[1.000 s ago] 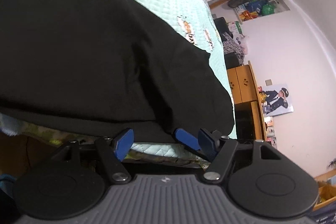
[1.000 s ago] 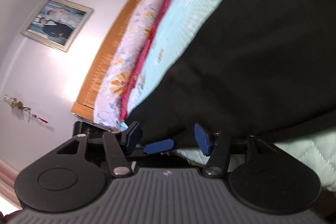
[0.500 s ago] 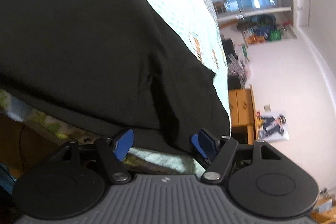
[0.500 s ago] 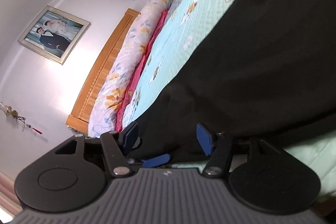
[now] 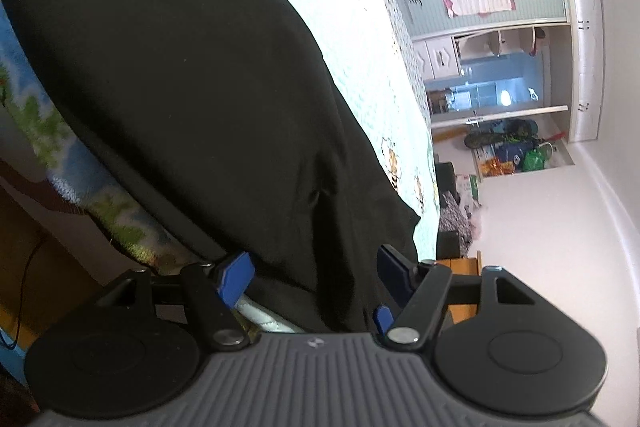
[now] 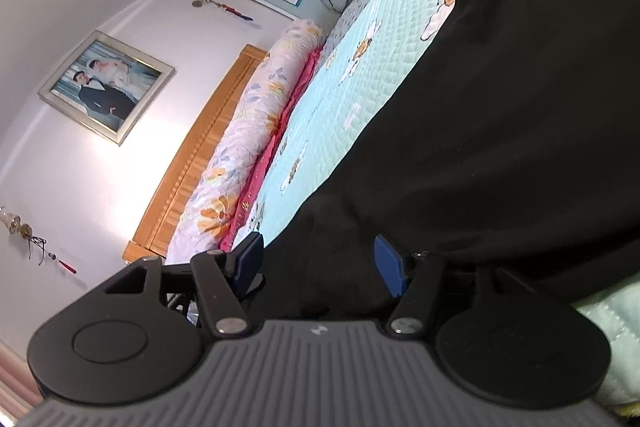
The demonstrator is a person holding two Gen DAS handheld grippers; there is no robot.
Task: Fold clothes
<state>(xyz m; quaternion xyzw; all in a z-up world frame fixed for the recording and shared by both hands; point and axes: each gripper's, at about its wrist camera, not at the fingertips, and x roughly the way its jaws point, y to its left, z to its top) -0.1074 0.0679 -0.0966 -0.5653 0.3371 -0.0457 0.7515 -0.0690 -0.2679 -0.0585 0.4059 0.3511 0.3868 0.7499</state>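
Lying flat on bed [image 5: 376,39], black garment [image 5: 192,99] looks soft, light, limp. L gripper [image 5: 312,277] and R gripper [image 6: 318,261] jaws apart, its near edge betw. fingers; grip edge corners.

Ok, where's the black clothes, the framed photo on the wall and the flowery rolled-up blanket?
black garment [image 5: 192,99], left wrist view, middle of the cloth.
framed photo [image 6: 106,87], right wrist view, centre of the picture.
flowery rolled blanket [image 6: 256,127], right wrist view, middle of the roll.

Bare quilt [image 6: 320,131] lay open between the black garment [image 6: 500,147] and the rolled bedding [image 6: 248,131] against the headboard [image 6: 192,155]; beyond the garment's far edge [image 5: 200,87], more quilt [image 5: 360,39] stayed unobstructed.
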